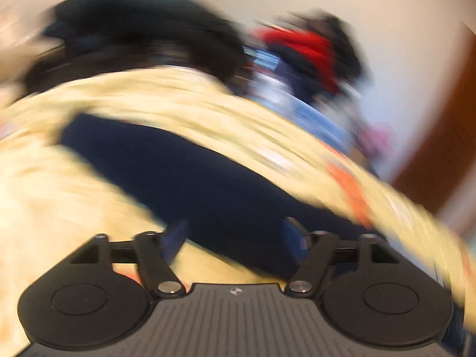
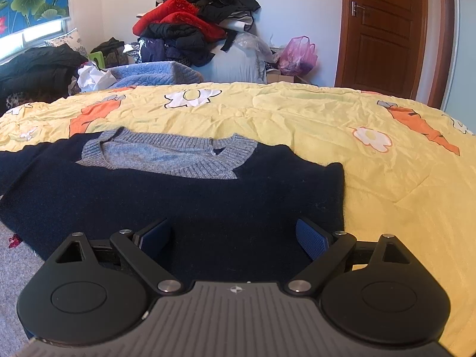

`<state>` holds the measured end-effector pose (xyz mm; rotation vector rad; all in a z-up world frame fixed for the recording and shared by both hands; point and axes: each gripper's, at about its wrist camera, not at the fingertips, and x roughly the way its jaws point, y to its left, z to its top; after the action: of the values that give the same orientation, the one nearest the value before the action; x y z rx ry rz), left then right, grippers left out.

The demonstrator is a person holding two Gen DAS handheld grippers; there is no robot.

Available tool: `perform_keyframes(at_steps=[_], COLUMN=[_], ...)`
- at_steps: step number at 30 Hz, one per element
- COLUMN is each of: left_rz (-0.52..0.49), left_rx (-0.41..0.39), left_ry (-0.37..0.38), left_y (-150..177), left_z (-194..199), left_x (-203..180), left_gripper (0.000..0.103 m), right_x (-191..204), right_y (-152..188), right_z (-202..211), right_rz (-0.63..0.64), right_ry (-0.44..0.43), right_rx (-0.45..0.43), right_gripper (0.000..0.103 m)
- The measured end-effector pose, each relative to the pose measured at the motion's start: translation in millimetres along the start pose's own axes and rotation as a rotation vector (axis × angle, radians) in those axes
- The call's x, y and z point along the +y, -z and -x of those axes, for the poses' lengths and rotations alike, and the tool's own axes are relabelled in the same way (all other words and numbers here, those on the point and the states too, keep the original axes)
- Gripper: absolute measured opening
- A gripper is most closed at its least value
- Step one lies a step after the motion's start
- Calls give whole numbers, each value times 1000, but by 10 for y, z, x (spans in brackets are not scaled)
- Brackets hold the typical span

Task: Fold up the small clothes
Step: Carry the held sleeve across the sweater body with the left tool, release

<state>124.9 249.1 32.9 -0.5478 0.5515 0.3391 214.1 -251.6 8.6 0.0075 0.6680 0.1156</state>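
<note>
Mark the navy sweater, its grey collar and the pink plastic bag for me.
navy sweater (image 2: 208, 208): right wrist view, middle of the dark body panel.
grey collar (image 2: 235, 156): right wrist view, ribbed band on the right side of the neckline.
pink plastic bag (image 2: 297, 56): right wrist view, centre of the bag.

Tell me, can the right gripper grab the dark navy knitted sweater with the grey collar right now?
Probably yes. The right gripper is open, and the dark navy knitted sweater lies flat on the yellow flowered bedspread directly in front of its fingers, with nothing lying between them.
</note>
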Motion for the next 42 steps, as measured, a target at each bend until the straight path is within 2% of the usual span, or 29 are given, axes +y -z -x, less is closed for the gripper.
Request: perform_keyframes(at_steps=[1, 3, 5, 9, 16, 17, 18, 19, 20, 25, 27, 29, 32, 34, 38, 40, 42], left_rz=[104, 301, 430, 476, 494, 506, 512, 510, 506, 455, 401, 357, 269, 193, -62, -172, -281], left_rx=[-8, -11, -3, -4, -25, -24, -21, -11, 5, 6, -10, -36, -74, -76, -39, 26, 103], left_ry=[-31, -46, -43, -11, -17, -22, -39, -63, -84, -110, -133, -107, -10, 86, 310, 408, 433], left_y=[-123, -287, -372, -501, -710, -731, -743, -754, -759, -756, -787, -821, -818, -727, -234, 145, 579], left_z=[-29, -81, -172, -346, -547, -569, -583, -609, -644, -622, -569, -473, -285, -173, 32, 67, 19], left_x=[245, 698, 1025, 1288, 1323, 1336, 1354, 1359, 1372, 1327, 1209, 1028, 537, 70, -1060, -1533, -1906], left_gripper=[73, 73, 73, 72, 71, 64, 46, 33, 10, 7, 5, 5, 5, 5, 5, 5, 5], right_x=[-2, -7, -17, -31, -46, -44, -46, -49, -47, -48, -46, -46, -47, -49, -64, -94, -124], right_y=[2, 3, 3, 5, 8, 9, 10, 10, 11, 12, 13, 13, 13, 13, 16, 20, 21], right_z=[2, 8, 14, 26, 35, 35, 36, 37, 36, 40, 41, 42, 42, 42, 57, 70, 77], right_rz=[-1, -8, -16, -26, -37, -37, -38, -39, -40, -42, -42, -42, -42, -42, -58, -78, -97], right_ry=[0, -4, -9, -15, -20, -20, -21, -22, -22, -24, -24, -23, -24, -24, -35, -49, -63], right_rx=[-1, -3, -6, -11, -14, -14, -15, -15, -15, -16, -16, -16, -16, -16, -22, -29, -35], right_gripper=[92, 93, 93, 93, 93, 93, 93, 93, 93, 94, 94, 94, 94, 94, 94, 94, 94])
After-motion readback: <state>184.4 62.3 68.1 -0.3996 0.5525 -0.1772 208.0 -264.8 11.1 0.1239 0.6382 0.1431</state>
